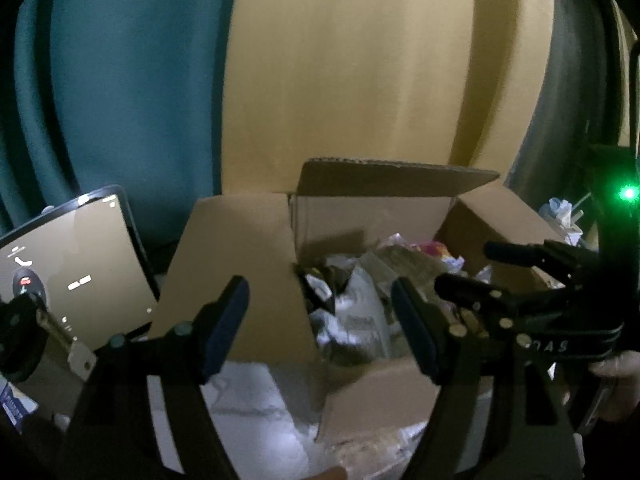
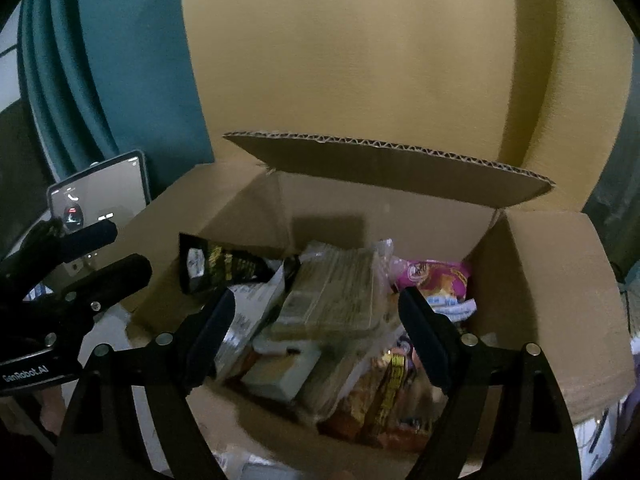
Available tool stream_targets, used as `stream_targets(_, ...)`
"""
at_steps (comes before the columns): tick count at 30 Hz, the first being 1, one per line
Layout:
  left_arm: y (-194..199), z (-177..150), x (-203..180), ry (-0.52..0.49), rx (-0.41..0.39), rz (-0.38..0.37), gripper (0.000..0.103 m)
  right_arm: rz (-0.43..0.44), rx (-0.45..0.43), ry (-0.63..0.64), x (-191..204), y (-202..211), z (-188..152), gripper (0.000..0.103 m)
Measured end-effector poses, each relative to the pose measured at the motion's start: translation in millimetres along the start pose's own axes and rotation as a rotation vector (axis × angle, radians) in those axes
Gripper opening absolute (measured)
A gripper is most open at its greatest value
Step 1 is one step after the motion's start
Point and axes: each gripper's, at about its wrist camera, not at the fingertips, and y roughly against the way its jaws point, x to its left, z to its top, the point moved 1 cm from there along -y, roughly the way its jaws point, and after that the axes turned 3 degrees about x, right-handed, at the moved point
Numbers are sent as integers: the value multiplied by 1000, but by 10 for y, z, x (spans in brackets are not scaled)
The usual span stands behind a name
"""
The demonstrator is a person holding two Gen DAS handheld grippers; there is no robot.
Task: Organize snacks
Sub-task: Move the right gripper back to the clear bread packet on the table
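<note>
An open brown corrugated cardboard box point(image 2: 540, 280) stands with its flaps up, and the snacks lie heaped inside it, leaning on one another. Against the box's left wall leans a black foil packet with yellow print point(image 2: 220, 264); in the middle sits a flat clear-wrapped pale pack point(image 2: 336, 296); in the far right corner is a pink and purple printed pouch point(image 2: 436, 276); along the near right wall lie orange and yellow crinkly wrappers point(image 2: 384, 396), and near the middle a small pale green carton point(image 2: 280, 372).

The right hand-held gripper point(image 2: 320, 340) hangs over the heap with its fingers spread wide and nothing between them. The left hand-held gripper point(image 1: 320, 328) is likewise spread and empty, poised over the box's near left corner (its pads straddle the left flap in its own view).

These look light, soft goods: foil and film will be slick and will crumple, and anything crisp inside would likely break under a hard squeeze. The flat clear-wrapped pack lies topmost, so it seems the easiest first pick; I would take it across its narrow width near one end, where the wrap is stiffened by the contents. The pouches are better pinched at a sealed top seam. The small carton is stiff and can be gripped across its sides.

A dark-framed tablet showing a screen point(image 2: 100, 204) stands left of the box.
</note>
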Motion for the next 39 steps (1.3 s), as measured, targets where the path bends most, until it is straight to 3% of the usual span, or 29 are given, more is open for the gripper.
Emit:
stream_targets(9, 305, -288, 76, 6, 3, 8, 75, 0, -1, -18, 101, 263, -294, 86)
stream_targets(16, 400, -638, 195, 27, 48, 17, 76, -68, -1, 29, 215, 323, -706, 86)
stream_targets(22, 340, -1038, 306, 43, 118, 38, 76, -92, 75, 48, 307, 348, -1105, 86)
stream_targets(30, 312, -1445, 444, 73, 200, 42, 76, -134, 222, 21, 283, -141, -1494, 86)
stream_targets(39, 357, -1697, 686, 121, 229, 83, 76, -113, 246, 63, 594, -425, -1504, 86)
